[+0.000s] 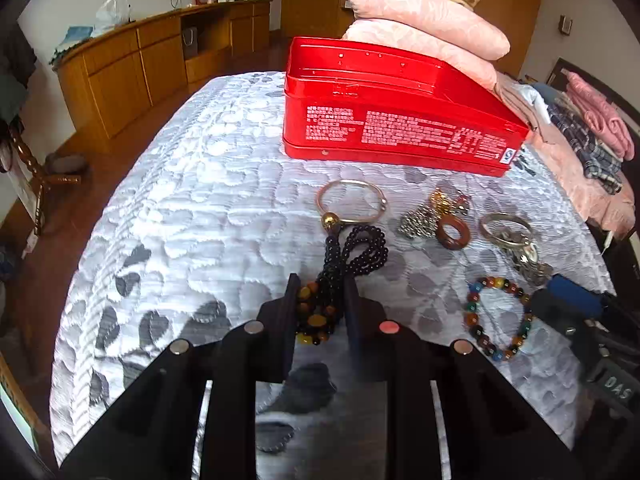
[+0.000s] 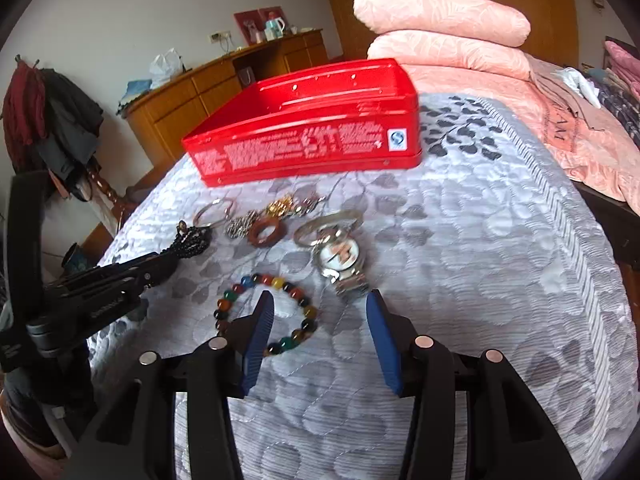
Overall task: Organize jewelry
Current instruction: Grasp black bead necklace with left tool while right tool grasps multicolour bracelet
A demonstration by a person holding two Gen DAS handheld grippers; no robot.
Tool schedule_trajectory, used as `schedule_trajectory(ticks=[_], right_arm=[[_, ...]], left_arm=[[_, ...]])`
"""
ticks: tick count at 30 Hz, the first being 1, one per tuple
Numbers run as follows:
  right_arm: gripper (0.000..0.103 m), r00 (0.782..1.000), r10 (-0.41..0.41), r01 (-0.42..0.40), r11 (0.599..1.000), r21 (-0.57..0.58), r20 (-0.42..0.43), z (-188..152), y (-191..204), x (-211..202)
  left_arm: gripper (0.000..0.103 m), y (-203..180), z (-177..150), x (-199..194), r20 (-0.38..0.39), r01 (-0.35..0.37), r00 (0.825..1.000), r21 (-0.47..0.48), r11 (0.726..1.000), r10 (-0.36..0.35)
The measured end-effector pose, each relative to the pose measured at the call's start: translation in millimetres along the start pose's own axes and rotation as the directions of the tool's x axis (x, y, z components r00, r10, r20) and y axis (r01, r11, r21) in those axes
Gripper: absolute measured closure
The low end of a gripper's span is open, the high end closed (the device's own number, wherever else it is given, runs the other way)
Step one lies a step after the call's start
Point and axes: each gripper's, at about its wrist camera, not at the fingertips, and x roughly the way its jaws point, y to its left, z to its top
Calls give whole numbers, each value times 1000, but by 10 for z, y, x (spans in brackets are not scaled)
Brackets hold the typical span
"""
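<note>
Left gripper [image 1: 320, 300]: my jaws pinched on black bead necklace [image 1: 352, 248], strand running ahead toward red tin [image 1: 400, 136]. Right gripper [image 2: 320, 320]: half-open, empty, over multicolour bracelet [image 2: 296, 300].

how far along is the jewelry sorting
Done: nothing that shows; the visible part of the open red tin holds no jewelry. In hand: the left tool is closed on the black bead necklace, which lies on the bedspread. Left: the multicolored bead bracelet, the watch, the brown ring and the bangles. The right tool is open, holding nothing.
</note>
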Motion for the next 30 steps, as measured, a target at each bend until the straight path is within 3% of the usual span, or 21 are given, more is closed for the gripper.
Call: schedule_trajectory(ticks=[14,21,30], right_arm=[[67,997,-57,54,996,-71,-42,-30,190,130],[93,995,-89,85,993,-86,-38,-50,209,116],[95,999,-39,39,998,-49,-17,-58,171,-50]], left_arm=[[78,-60,-93,-12,9,-4,1000,-6,1000,4],[82,-77,-119,-24,17,-12,1000,-4,1000,12],[84,-64,-197,-147,33,25,999,-33,999,-24]])
